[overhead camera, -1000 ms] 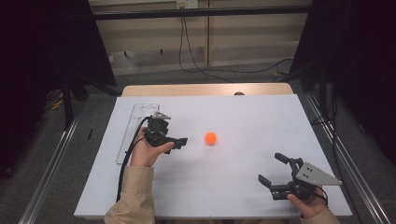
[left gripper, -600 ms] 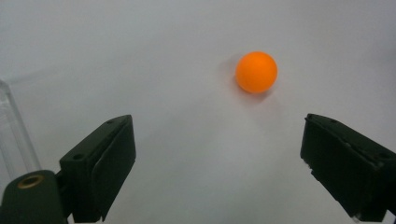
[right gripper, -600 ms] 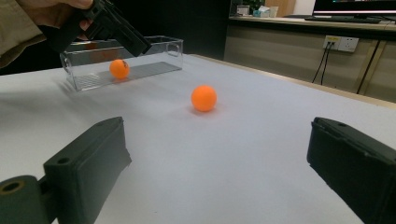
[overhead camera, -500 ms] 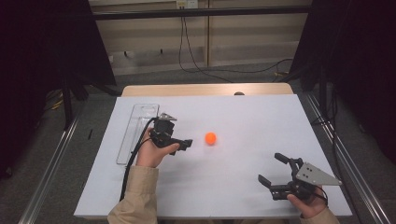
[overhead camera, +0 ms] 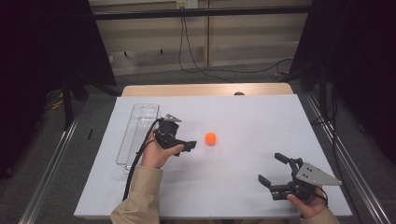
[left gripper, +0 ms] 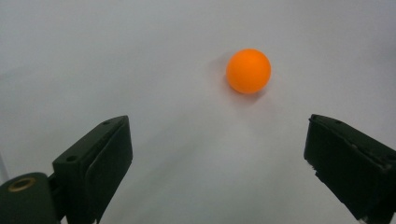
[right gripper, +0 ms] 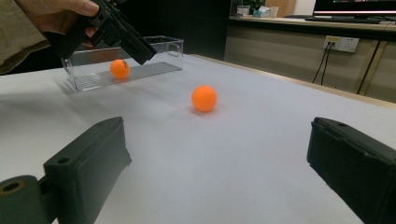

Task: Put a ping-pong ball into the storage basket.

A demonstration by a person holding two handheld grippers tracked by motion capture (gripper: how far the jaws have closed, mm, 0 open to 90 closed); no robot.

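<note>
High view showed the orange ball (overhead camera: 210, 138) lying on the white surface (overhead camera: 243, 186). The left hand-held gripper (overhead camera: 190, 145) was just beside the ball, on the side nearer the clear tray (overhead camera: 135, 135). It pointed at the ball but did not touch it. The left hand (overhead camera: 159, 153) wrapped around it from below, with a tan sleeve (overhead camera: 137, 198) behind. Its jaws had just been opening and stood spread wide, with nothing between them. In the left gripper view the ball sat a little way ahead of the black jaws. The right hand-held gripper (overhead camera: 273, 175) was well apart from the ball, near the person's edge of the surface. The right hand (overhead camera: 308, 203) held it low. Its jaws were spread wide too and pinched nothing. In the right gripper view a second orange ball (right gripper: 120, 68) lay inside the clear tray, beyond the first ball.
</note>
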